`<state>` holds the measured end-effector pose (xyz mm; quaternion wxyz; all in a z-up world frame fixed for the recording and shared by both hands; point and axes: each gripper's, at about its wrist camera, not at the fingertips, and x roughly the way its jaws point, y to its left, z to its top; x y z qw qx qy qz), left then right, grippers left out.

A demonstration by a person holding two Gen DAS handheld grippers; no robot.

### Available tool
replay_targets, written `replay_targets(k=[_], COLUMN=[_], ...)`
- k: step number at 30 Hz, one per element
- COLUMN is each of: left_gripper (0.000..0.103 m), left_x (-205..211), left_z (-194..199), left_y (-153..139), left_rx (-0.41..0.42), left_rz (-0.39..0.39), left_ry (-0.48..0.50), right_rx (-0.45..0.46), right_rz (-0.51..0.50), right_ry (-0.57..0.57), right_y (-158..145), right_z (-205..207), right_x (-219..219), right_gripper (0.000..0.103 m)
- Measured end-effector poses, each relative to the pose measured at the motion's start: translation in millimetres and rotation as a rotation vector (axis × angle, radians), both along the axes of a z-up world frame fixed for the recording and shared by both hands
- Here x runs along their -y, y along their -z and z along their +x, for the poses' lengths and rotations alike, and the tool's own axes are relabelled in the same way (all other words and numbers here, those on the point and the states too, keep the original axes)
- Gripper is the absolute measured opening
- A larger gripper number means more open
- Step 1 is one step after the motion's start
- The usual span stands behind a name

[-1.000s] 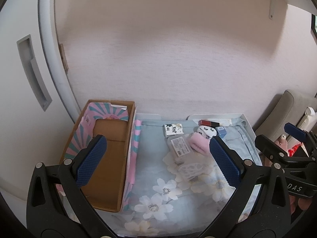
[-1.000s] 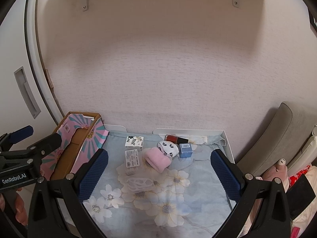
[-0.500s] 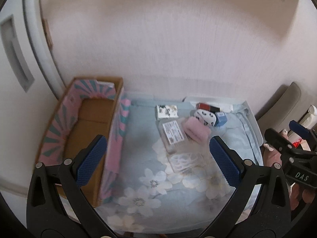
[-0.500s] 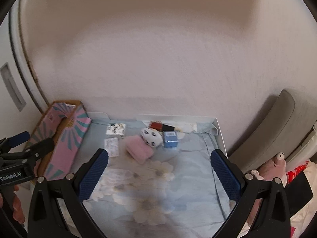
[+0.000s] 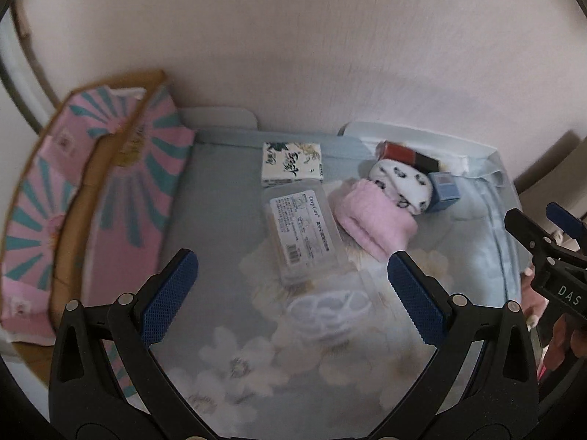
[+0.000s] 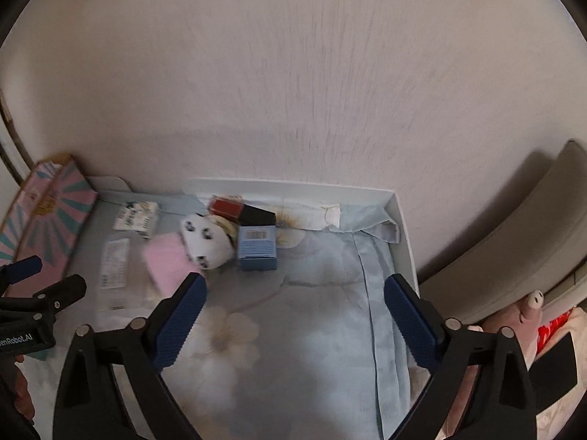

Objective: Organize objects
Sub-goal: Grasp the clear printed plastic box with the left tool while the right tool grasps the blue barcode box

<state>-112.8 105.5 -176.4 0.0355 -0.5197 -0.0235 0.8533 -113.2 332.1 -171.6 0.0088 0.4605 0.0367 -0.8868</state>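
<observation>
Both grippers lower over the cloth

While a second ago both views sat higher and showed more wall, they now sit nearer the cloth [image 5: 220,220]; left gripper [image 5: 293,286] gapes empty above clear case [image 5: 301,231]; right gripper [image 6: 295,308] jaws closing, nothing between; box [image 5: 73,220] interior shows only in left view; plush [image 6: 528,308] only in right; sock [image 5: 374,216] beside case; readable: "DAS", "enRobot.AI".

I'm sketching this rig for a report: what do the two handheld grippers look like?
Both the left gripper and right gripper have black plastic frames with silver rivets and blue, textured finger pads. White lettering marks their sides.
</observation>
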Motion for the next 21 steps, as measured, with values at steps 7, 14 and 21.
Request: replay_targets(k=[7, 14, 21], left_gripper=[0.099, 0.093, 0.082], left_x=[-8, -5, -2], left_z=[-29, -42, -50], left_y=[49, 76, 87], left_rx=[0.066, 0.1, 0.112], left_rz=[0.005, 0.017, 0.033], left_ry=[-0.033, -0.073, -0.084], right_rx=[0.049, 0.078, 0.089], right_rz=[-0.003, -0.008, -0.024], right_ry=[-0.034, -0.065, -0.083], right_y=[46, 67, 74], right_z=[-32, -47, -58], right_x=[4, 14, 21], right_gripper=[0.086, 0.081, 0.069])
